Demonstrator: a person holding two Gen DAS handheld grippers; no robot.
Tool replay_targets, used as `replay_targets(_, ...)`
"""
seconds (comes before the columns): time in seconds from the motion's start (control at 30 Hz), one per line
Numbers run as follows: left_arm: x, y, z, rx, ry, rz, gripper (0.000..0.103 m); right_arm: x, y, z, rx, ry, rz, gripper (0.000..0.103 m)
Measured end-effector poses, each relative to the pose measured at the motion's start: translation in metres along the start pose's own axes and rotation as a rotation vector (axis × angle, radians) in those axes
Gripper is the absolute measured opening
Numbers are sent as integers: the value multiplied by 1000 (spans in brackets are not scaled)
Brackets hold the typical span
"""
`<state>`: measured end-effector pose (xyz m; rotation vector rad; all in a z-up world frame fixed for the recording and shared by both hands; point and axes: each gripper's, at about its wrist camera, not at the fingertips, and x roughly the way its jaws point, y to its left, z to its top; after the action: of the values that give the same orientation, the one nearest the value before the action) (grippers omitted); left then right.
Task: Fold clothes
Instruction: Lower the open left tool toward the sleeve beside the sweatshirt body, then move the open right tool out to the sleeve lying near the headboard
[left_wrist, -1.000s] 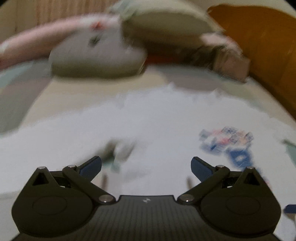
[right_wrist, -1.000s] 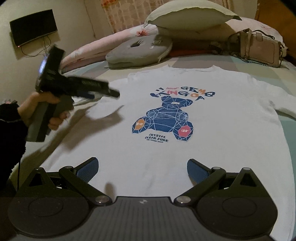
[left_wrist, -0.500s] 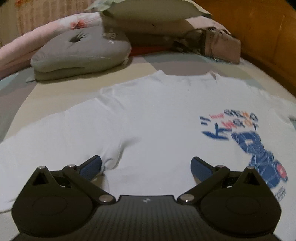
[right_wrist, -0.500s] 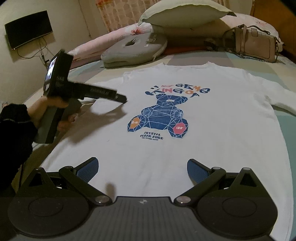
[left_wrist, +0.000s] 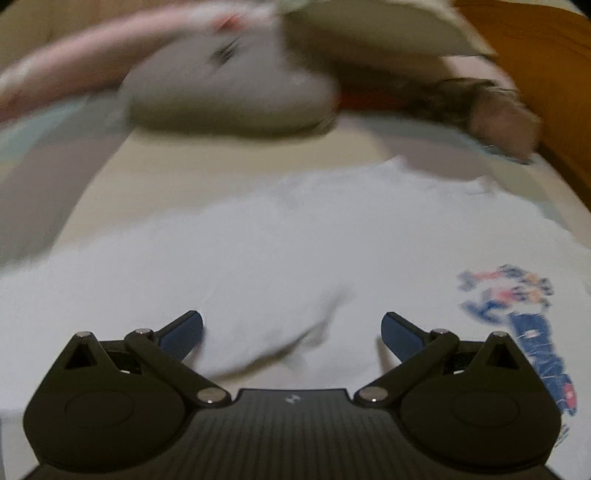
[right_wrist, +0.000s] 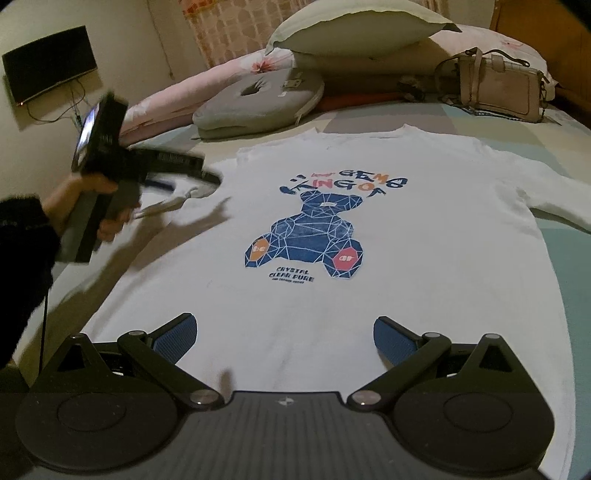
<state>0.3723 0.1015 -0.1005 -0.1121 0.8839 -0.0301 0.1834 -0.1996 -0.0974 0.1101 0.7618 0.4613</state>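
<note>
A white shirt (right_wrist: 369, 258) with a blue faceted bear print lies flat, face up, across the bed (right_wrist: 554, 122), filling mid-frame. At left of the right wrist view, a hand (right_wrist: 99, 206) in a dark sleeve holds the left gripper (left_wrist: 291, 328) level over the shirt's sleeve, fingers spread wide, empty. The right gripper (right_wrist: 284, 332) hovers low at the hem, equally wide, gripping nothing.
</note>
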Motion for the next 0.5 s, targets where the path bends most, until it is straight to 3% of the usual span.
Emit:
replay_targets(0.17,-16,7,-5,-26,6,46,102,-1,-3,0,18,2,-2,103)
replay_targets(0.27,-32,-4,4,-1,-22,31,102,-2,-4,0,24,-4,-2,103)
replay_targets(0.5,-58,-71,2,120,-16,-21,102,-1,-18,0,94,-14,-9,103)
